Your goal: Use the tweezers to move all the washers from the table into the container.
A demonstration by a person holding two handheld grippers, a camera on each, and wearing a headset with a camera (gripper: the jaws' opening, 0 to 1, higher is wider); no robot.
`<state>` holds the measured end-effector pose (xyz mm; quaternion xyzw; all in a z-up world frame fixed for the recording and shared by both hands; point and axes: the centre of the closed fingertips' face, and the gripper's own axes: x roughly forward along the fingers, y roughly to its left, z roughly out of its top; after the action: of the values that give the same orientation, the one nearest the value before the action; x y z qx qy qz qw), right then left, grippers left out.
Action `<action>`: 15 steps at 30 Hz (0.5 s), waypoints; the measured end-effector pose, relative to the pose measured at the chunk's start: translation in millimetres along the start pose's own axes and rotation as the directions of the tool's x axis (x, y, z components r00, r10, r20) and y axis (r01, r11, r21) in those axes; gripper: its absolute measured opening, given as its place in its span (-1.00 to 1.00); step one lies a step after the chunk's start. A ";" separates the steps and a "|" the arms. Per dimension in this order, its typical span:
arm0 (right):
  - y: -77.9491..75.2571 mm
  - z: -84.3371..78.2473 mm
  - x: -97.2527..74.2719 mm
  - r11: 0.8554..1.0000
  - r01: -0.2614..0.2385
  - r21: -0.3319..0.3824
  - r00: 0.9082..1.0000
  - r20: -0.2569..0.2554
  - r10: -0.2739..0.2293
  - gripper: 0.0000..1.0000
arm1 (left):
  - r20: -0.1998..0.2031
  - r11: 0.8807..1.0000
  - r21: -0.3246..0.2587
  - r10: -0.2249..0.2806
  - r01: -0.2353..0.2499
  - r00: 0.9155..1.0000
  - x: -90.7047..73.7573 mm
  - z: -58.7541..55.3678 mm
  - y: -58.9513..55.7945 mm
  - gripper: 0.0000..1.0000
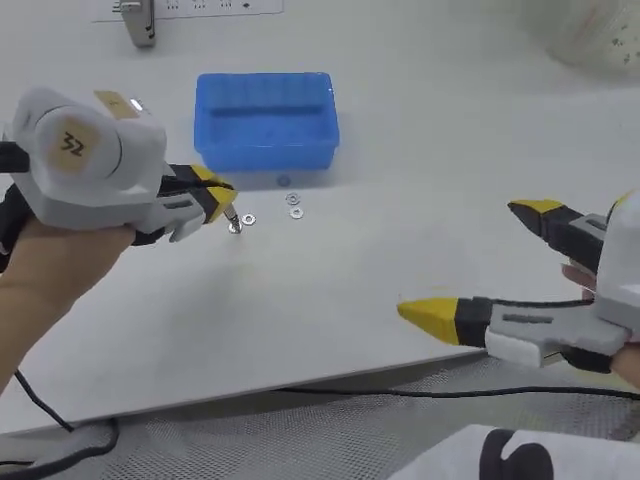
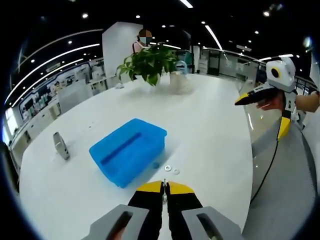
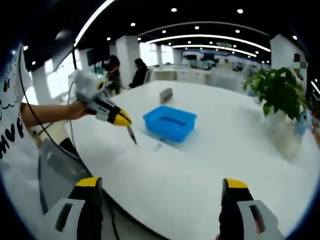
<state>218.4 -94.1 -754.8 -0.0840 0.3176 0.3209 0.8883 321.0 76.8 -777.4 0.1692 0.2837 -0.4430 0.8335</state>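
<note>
Head view: L gripper [image 1: 222, 196] fingers pinched on tweezers [image 1: 233, 222] nr washers [image 1: 296, 213]; R gripper [image 1: 470, 258] fingers wide apart, empty.

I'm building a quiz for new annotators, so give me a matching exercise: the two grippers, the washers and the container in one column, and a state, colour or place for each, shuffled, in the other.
Column one:
1. left gripper
2. right gripper
3. washers
4. container

Column two:
a. blue
b. jaws wide open
c. shut on the tweezers
d. lying on the white table

Pairs: 1-c, 2-b, 3-d, 4-a.
</note>
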 end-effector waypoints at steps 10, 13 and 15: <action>16.0 -11.4 23.8 0.994 0.006 -0.111 0.999 -0.031 -0.010 0.98 | 0.014 1.000 0.007 0.002 -0.002 1.000 -8.8 9.1 2.6 -1.00; 10.7 -12.9 25.6 0.995 0.015 -0.098 0.999 -0.030 -0.018 0.98 | 0.023 1.000 0.014 0.001 -0.002 1.000 -12.3 15.7 4.1 -1.00; 11.4 -12.3 24.6 0.998 0.003 -0.061 1.000 -0.022 -0.004 0.98 | 0.037 1.000 0.017 -0.005 0.004 0.999 -15.3 23.6 4.6 -1.00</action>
<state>219.6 -76.9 -779.0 -0.1152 0.3174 0.3278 0.8824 325.6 76.6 -749.3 0.1675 0.2646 -0.4505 0.8361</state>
